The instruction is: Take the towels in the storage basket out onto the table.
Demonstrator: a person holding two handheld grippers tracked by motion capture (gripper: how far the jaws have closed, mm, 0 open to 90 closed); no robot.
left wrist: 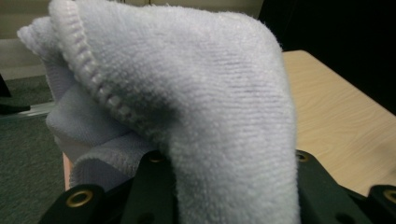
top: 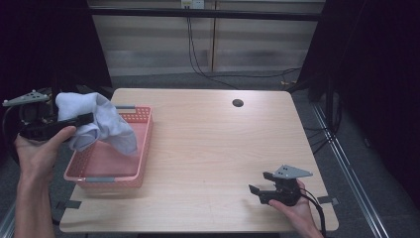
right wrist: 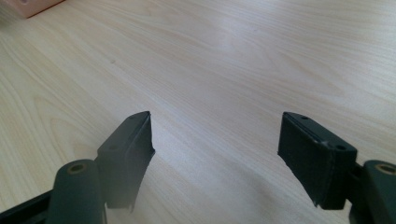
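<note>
A light blue towel [top: 101,124] hangs bunched from my left gripper [top: 81,121], which is shut on it at the table's left edge. The cloth droops over the left part of a pink plastic basket [top: 144,148], its lower end reaching down into it. In the left gripper view the towel [left wrist: 196,93] bulges between and over the black jaws of the left gripper [left wrist: 233,186]. My right gripper [top: 260,183] rests in a hand near the table's front right, open, with nothing between its jaws. The right gripper view has the right gripper [right wrist: 217,140] over bare wood.
The light wooden table [top: 213,148] has a round cable hole [top: 237,103] at its back right. A corner of the pink basket [right wrist: 32,5] shows at the top left of the right gripper view. Dark curtains flank the table; cables run along the floor behind it.
</note>
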